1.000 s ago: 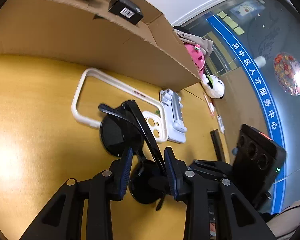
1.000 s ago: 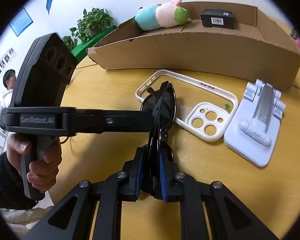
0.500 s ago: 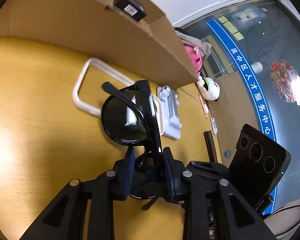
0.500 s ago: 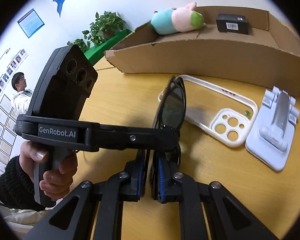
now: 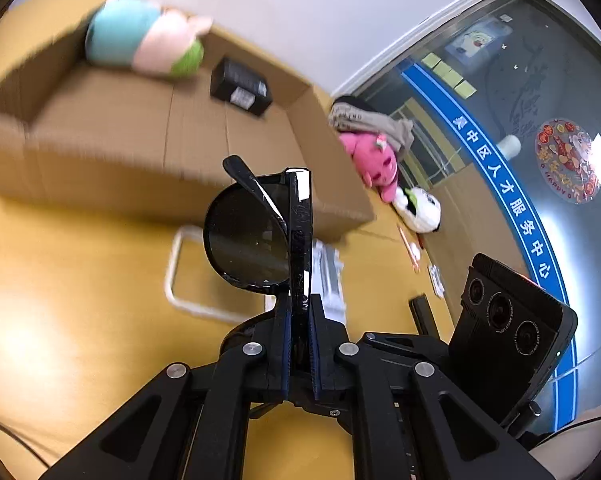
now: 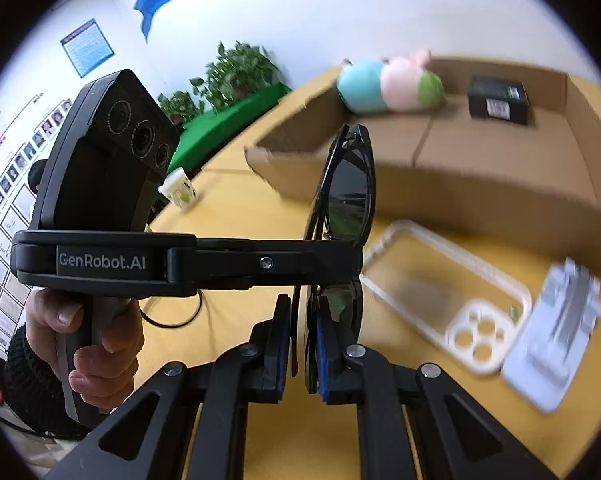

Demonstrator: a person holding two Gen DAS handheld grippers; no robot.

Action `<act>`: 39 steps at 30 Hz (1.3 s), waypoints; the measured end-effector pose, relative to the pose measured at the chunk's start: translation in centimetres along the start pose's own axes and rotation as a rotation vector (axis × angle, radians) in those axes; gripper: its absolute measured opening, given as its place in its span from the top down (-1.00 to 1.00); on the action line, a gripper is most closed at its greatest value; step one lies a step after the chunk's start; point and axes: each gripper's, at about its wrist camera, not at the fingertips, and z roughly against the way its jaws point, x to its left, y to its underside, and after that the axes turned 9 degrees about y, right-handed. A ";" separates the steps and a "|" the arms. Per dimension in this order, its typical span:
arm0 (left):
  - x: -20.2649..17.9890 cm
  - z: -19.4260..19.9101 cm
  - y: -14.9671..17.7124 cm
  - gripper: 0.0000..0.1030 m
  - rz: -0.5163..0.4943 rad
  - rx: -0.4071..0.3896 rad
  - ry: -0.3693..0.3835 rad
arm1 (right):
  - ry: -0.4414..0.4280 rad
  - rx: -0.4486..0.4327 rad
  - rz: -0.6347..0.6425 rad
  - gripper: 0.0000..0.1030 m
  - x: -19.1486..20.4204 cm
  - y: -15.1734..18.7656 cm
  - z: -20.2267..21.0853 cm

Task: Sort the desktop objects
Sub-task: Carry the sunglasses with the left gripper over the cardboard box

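Both the left gripper (image 5: 299, 316) and right gripper (image 6: 303, 320) have fingers clamped on the sunglasses (image 5: 256, 236)

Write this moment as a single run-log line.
left gripper: shut on sunglasses | right gripper: shut on sunglasses | sunglasses: off the table | cardboard box: beyond

both grippers (image 6: 300, 332) (image 6: 340, 260) clamp sunglasses (image 6: 350, 188) above table (image 6: 228, 216)

Cardboard box (image 6: 480, 176) lay open-topped, plush toy (image 6: 388, 84) and small black box (image 6: 496, 100) occupied its far side, bare floor nearer, phone case (image 6: 452, 288) and white stand (image 6: 552, 332) blocked the tabletop (image 6: 228, 208) before its front wall.
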 end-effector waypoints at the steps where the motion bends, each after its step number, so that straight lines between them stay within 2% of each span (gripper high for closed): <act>1: -0.3 0.5 -0.7 0.88 -0.015 -0.010 -0.008 | -0.004 -0.014 0.005 0.80 0.1 -0.6 0.1; 11: -2.2 3.9 -9.6 0.88 -0.142 -0.071 -0.069 | -0.048 -0.137 0.019 0.80 0.9 -9.3 -0.3; 22: -0.3 5.7 -18.7 0.88 -0.155 -0.094 -0.109 | -0.119 -0.165 -0.033 0.80 0.1 -18.2 -3.4; 30: 4.4 5.2 -22.0 0.88 -0.116 -0.049 -0.169 | -0.151 -0.101 -0.105 0.80 -0.1 -21.5 -9.0; 39: 12.3 1.2 -22.1 0.88 0.020 0.051 -0.220 | -0.157 0.049 -0.234 0.80 -2.7 -20.7 -17.2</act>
